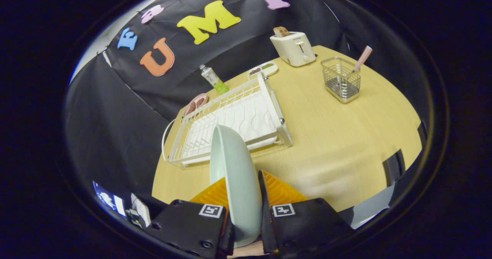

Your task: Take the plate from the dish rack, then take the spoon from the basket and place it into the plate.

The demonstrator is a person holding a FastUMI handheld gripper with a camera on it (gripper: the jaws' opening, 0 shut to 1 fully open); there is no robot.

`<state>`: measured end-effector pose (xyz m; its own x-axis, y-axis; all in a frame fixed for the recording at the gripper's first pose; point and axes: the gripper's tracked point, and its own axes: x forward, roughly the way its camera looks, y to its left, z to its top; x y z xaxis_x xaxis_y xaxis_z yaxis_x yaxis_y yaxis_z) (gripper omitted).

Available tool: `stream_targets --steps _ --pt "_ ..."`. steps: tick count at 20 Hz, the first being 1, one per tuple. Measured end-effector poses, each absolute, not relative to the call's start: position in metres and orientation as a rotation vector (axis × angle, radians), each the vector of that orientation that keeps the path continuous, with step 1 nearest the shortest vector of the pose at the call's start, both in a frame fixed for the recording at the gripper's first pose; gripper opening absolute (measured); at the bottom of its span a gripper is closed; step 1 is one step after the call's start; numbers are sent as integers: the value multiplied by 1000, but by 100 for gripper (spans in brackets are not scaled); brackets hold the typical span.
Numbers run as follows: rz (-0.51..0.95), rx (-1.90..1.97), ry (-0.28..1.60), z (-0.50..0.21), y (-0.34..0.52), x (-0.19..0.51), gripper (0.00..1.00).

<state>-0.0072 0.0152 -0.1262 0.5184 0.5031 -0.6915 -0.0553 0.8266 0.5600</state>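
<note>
Wooden tabletop (pixel 330 143) against black cloth booth wall. Tongs (pixel 243 197) clenched on plate (pixel 235 174): both fingers pressed against it, one on each face. Plate pale, held on edge, nearly upright, rim rising ahead of fingertips and overlapping near end of rack (pixel 230 122) in view; whether touching rack or clear of it, cannot tell. Rack white wire, on tabletop just beyond the tongs, slots bare, white drip tray beneath.

Wire basket (pixel 341 79) well apart from rack, far across tabletop near its far edge. Spoon (pixel 363 58) standing in basket, only handle visible, leaning outward over basket rim; bowl end hidden inside.

Toaster (pixel 294 48) pale, at far tabletop edge between rack and basket, slice of bread (pixel 281 31) sticking up from slot. Small white tray (pixel 263 70) just past far end of rack, contents too small to identify. Bottle (pixel 213 80) with greenish lower part, tilted, beside far corner of rack. Pink dish (pixel 195 103) just beside rack on side away from basket, at tabletop edge.
</note>
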Motion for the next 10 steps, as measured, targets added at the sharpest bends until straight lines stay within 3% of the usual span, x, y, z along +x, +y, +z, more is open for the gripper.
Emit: stream_targets --steps 10 --pt "301 747 1131 -191 36 -17 33"
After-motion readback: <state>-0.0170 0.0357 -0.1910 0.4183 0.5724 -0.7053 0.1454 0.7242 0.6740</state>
